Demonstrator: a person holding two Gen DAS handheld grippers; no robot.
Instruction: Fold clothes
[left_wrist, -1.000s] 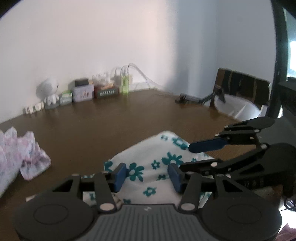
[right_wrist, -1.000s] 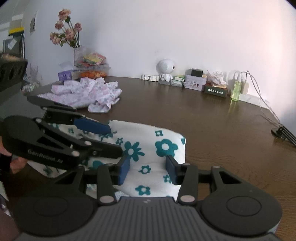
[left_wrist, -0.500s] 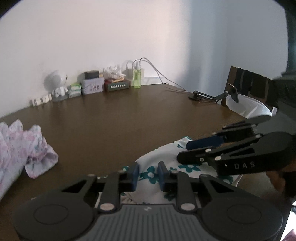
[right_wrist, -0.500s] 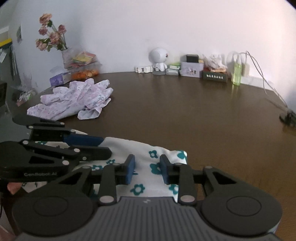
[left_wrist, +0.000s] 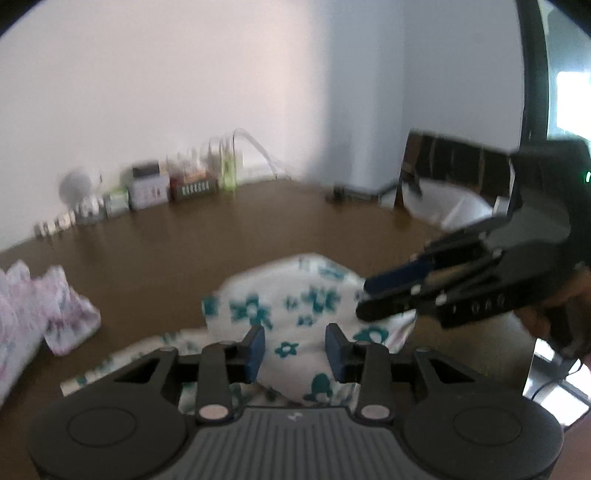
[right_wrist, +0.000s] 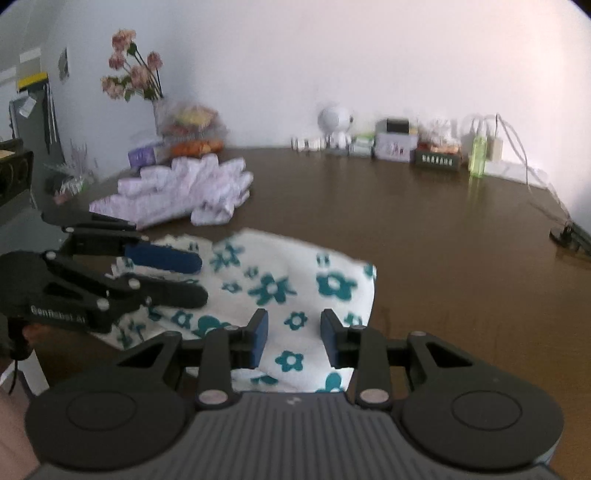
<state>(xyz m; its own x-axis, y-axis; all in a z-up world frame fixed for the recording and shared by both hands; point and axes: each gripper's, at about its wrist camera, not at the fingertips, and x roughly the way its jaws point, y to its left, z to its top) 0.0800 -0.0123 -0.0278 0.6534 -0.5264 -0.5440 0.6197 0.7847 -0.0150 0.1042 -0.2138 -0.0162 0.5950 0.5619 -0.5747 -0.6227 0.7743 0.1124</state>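
Two grippers: left gripper (left_wrist: 295, 349), right gripper (right_wrist: 294, 339). One white cloth with teal flowers (right_wrist: 291, 288) on one brown table (right_wrist: 424, 229). One heap of pale pink clothes (right_wrist: 188, 188) (separate pieces too blurred to count). One bunch of flowers (right_wrist: 131, 74). One white round figurine (right_wrist: 336, 125). One green bottle (right_wrist: 477, 157). One chair (left_wrist: 454, 166).

blur: whole left wrist view smeared | small items (left_wrist: 140, 192) along the table's far edge: labels unreadable | pink-print garment (left_wrist: 33, 314): cut by left picture edge | floral cloth (right_wrist: 295, 295): near edge hidden under right gripper body | box lettering (right_wrist: 437, 159): too small
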